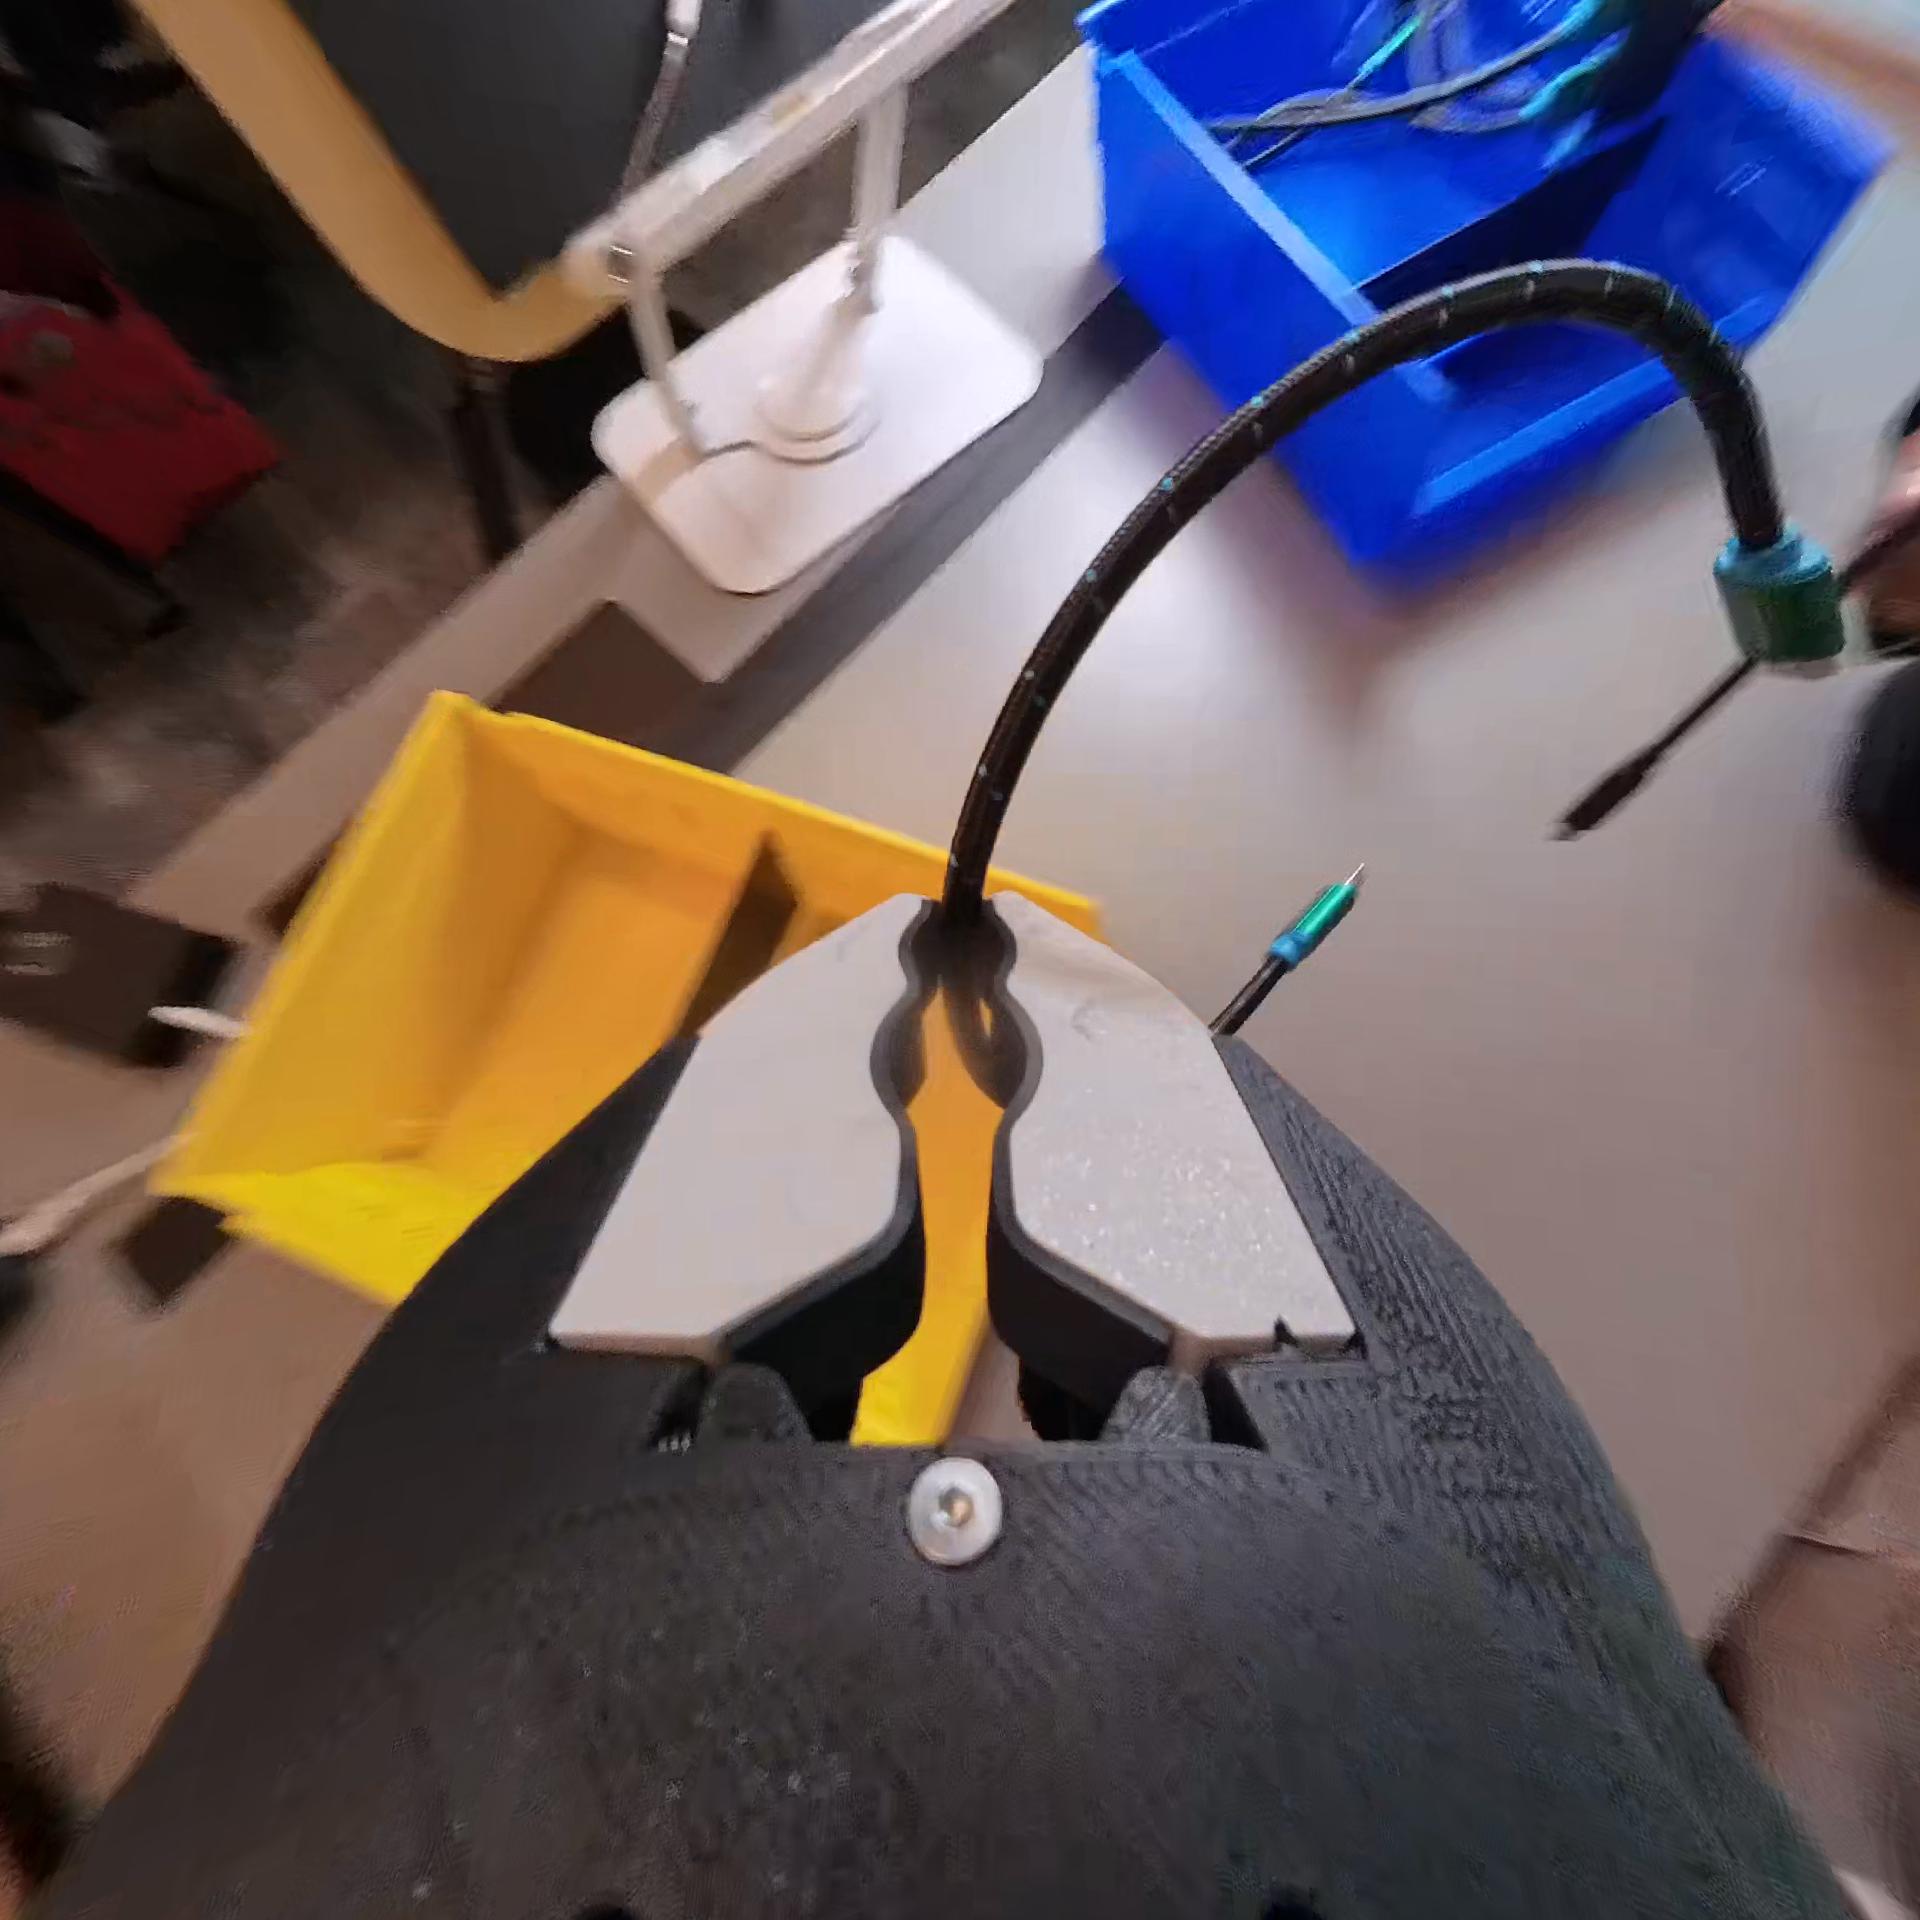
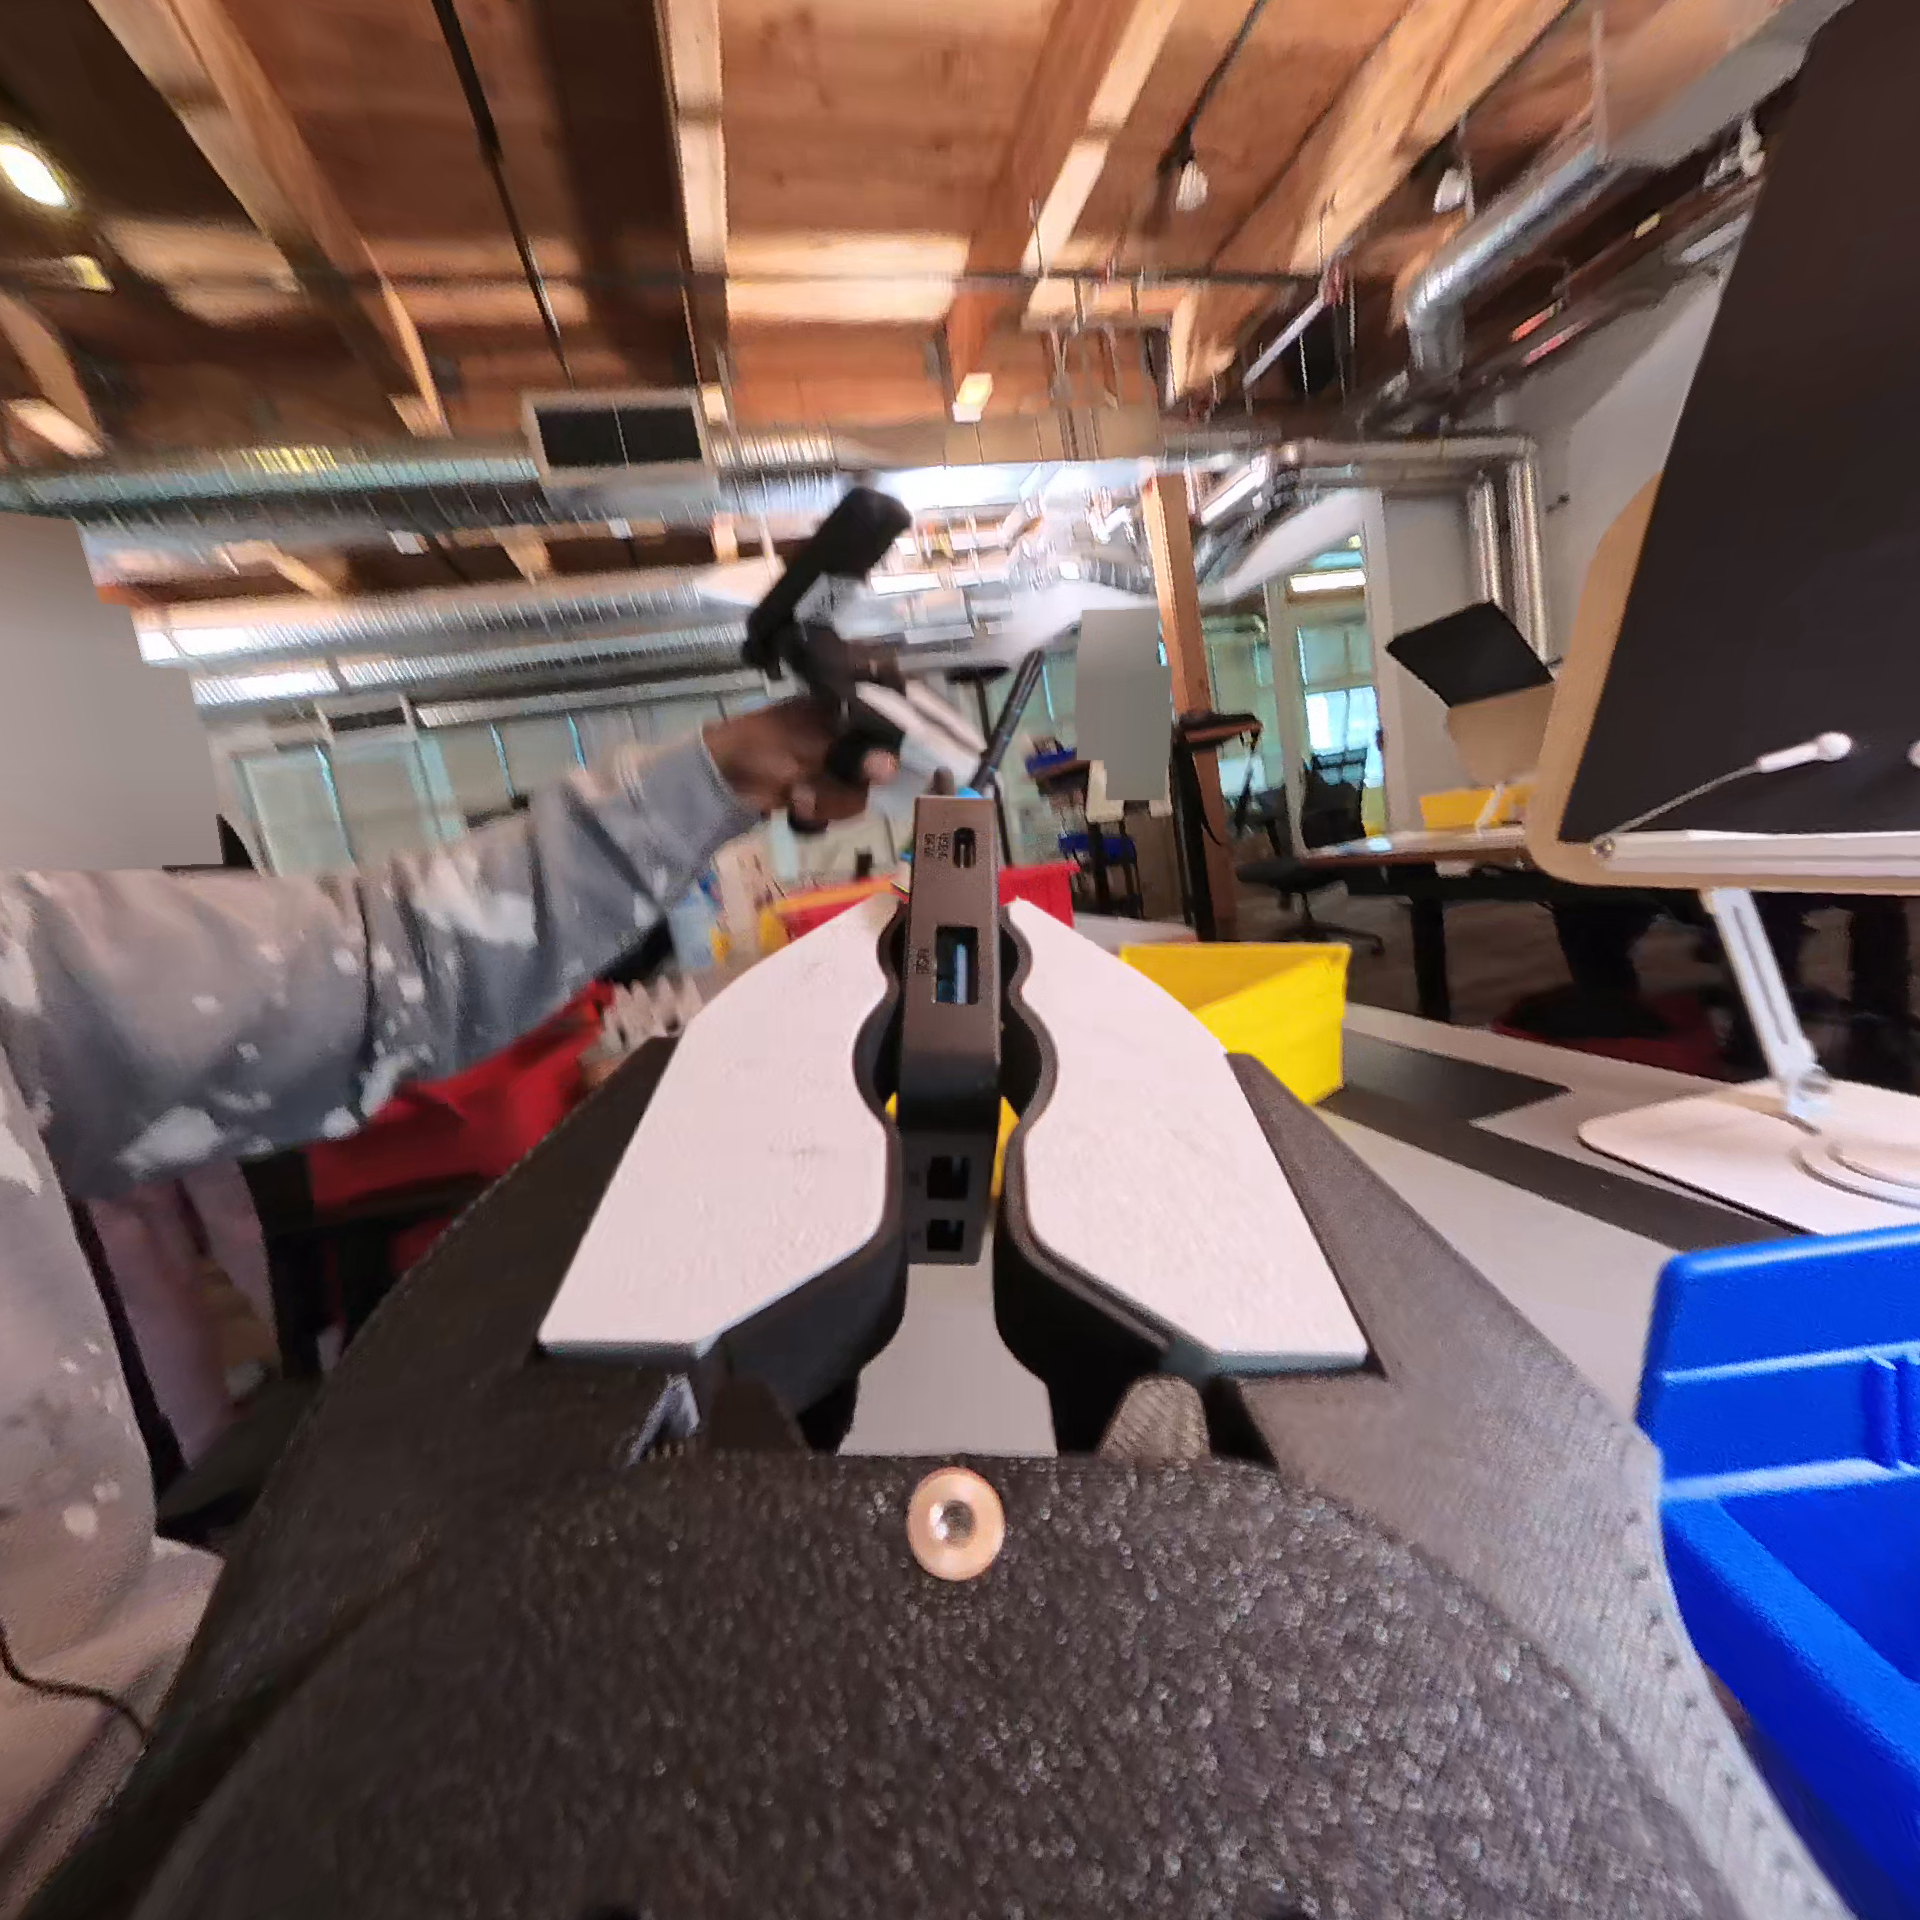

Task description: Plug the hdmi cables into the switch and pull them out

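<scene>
My left gripper (image 1: pixel 961 914) is shut on a black braided cable (image 1: pixel 1195 488). The cable arcs up and right to a teal plug (image 1: pixel 1777 603) at the right edge. A second, thin teal-tipped plug (image 1: pixel 1314 920) pokes out beside my right finger. My right gripper (image 2: pixel 951 904) is shut on the black switch (image 2: pixel 951 1039), held upright with its ports facing the camera. A bit of teal plug (image 2: pixel 971 795) and a black cable (image 2: pixel 1013 696) show at the switch's far end; I cannot tell if the plug is seated. The left gripper (image 2: pixel 821 613) appears beyond, in a hand.
A yellow bin (image 1: pixel 343 1039) sits under my left gripper, and a blue bin (image 1: pixel 1299 343) with several cables stands at the back right. A white stand base (image 1: pixel 831 416) is behind. The grey table (image 1: pixel 1455 1091) spreads to the right. A grey sleeve (image 2: pixel 312 997) crosses the right wrist view.
</scene>
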### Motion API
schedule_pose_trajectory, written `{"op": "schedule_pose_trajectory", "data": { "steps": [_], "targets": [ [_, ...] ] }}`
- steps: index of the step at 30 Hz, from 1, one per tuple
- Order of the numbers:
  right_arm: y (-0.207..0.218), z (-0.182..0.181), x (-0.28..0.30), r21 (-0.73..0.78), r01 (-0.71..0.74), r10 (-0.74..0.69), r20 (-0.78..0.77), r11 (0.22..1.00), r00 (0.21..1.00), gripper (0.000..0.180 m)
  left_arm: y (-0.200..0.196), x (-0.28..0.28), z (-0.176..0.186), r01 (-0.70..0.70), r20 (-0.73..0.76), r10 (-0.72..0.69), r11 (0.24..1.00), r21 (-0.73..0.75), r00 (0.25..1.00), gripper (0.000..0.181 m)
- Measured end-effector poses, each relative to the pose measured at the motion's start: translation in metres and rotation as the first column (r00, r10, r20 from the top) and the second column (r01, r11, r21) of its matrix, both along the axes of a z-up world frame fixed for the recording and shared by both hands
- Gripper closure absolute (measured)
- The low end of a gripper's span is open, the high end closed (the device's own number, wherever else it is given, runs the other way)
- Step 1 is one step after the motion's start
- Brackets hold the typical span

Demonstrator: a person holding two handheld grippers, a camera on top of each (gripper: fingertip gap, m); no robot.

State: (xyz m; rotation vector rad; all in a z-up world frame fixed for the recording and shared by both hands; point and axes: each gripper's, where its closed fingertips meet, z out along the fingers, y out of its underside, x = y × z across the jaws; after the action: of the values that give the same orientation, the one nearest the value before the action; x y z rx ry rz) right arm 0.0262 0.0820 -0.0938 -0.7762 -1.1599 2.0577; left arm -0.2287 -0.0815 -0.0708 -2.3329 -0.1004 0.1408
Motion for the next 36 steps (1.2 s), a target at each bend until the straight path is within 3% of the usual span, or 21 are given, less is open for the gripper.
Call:
{"op": "schedule_pose_trajectory", "data": {
  "steps": [1,5,8,11,14,19,22,28,32,36],
  "targets": [
    [0.006,0.005,0.004,-0.052,-0.017,0.016,-0.025,0.998,1.000,0.166,0.001,0.014,-0.009,0.005,0.093,-0.006,1.000,0.011,0.996,0.174],
    [0.035,0.019,0.018,-0.236,-0.069,0.044,-0.108,0.969,0.993,0.166,0.002,0.057,-0.074,-0.041,0.407,0.022,0.998,0.037,0.913,0.173],
    [0.051,0.020,0.023,-0.303,-0.063,0.026,-0.126,0.951,0.992,0.166,-0.002,0.079,-0.135,-0.106,0.594,0.063,0.994,0.038,0.802,0.173],
    [0.059,0.020,0.025,-0.345,-0.070,0.025,-0.134,0.936,0.991,0.166,-0.007,0.090,-0.182,-0.178,0.688,0.102,0.983,0.040,0.718,0.174],
    [0.059,0.018,0.023,-0.354,-0.074,0.031,-0.126,0.932,0.992,0.166,-0.010,0.094,-0.196,-0.239,0.739,0.107,0.968,0.075,0.665,0.170],
    [0.057,0.016,0.021,-0.391,-0.112,0.066,-0.130,0.913,0.989,0.166,-0.011,0.079,-0.176,-0.229,0.446,0.132,0.959,0.170,0.885,0.156],
    [0.052,0.015,0.019,-0.414,-0.140,0.093,-0.132,0.899,0.987,0.166,0.011,0.104,-0.141,-0.103,0.330,0.001,0.951,0.291,0.944,0.153],
    [0.026,0.006,0.009,-0.433,-0.212,0.181,-0.113,0.876,0.977,0.166,0.075,0.220,-0.099,0.233,0.329,-0.447,0.820,0.523,0.832,0.147],
    [0.000,-0.003,0.002,-0.389,-0.248,0.240,-0.070,0.887,0.968,0.166,0.112,0.260,-0.082,0.306,0.277,-0.562,0.727,0.614,0.779,0.142],
    [-0.024,-0.012,-0.003,-0.295,-0.261,0.267,-0.019,0.919,0.963,0.166,0.129,0.268,-0.074,0.342,0.274,-0.615,0.694,0.634,0.739,0.147]
  ]
}}
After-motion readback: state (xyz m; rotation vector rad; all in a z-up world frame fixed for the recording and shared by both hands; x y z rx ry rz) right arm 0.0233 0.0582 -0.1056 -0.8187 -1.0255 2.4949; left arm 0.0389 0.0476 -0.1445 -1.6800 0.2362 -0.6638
